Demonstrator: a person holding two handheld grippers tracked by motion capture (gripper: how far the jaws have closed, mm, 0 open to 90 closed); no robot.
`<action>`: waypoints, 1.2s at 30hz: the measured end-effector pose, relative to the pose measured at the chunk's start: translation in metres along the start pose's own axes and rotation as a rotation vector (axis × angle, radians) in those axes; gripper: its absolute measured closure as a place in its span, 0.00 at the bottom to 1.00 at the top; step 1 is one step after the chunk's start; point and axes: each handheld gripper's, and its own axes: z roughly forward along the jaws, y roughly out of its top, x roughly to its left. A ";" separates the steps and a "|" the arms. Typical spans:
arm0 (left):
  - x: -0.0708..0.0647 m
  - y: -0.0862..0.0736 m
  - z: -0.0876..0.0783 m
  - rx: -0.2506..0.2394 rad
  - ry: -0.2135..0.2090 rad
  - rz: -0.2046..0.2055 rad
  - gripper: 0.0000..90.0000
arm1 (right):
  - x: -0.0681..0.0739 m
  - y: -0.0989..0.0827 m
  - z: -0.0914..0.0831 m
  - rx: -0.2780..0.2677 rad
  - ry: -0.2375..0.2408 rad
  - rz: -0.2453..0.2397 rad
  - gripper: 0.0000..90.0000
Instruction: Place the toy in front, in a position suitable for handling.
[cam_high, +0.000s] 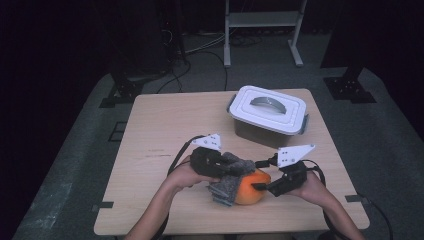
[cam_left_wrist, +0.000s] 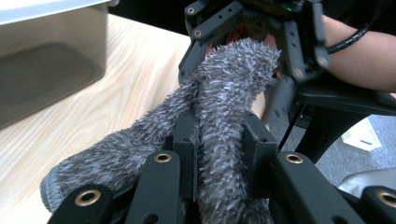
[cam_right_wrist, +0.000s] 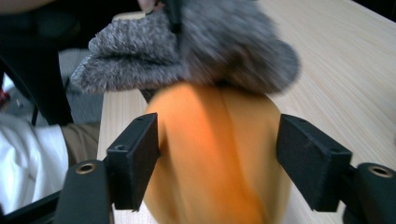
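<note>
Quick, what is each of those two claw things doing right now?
Left gripper: shut on the fuzzy grey cloth.
Right gripper: open, its jaws either side of the orange thing; no clear sign that they press on it.

The left gripper (cam_high: 222, 167) is held low, its jaws clamped tight on something soft and pointed toward the right gripper (cam_high: 261, 186). The right gripper's jaws are spread wide, and both forearms are brought in from below, converging.
</note>
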 end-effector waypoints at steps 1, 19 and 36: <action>-0.001 0.002 0.002 0.011 0.003 0.009 0.79 | 0.002 0.002 0.003 0.023 -0.008 -0.016 0.30; 0.009 -0.021 -0.002 -0.014 -0.029 -0.050 0.79 | -0.007 -0.019 0.002 0.033 0.013 0.035 0.63; 0.011 -0.027 -0.043 -0.029 0.041 -0.066 0.79 | -0.013 0.005 0.042 -0.037 0.071 0.010 0.72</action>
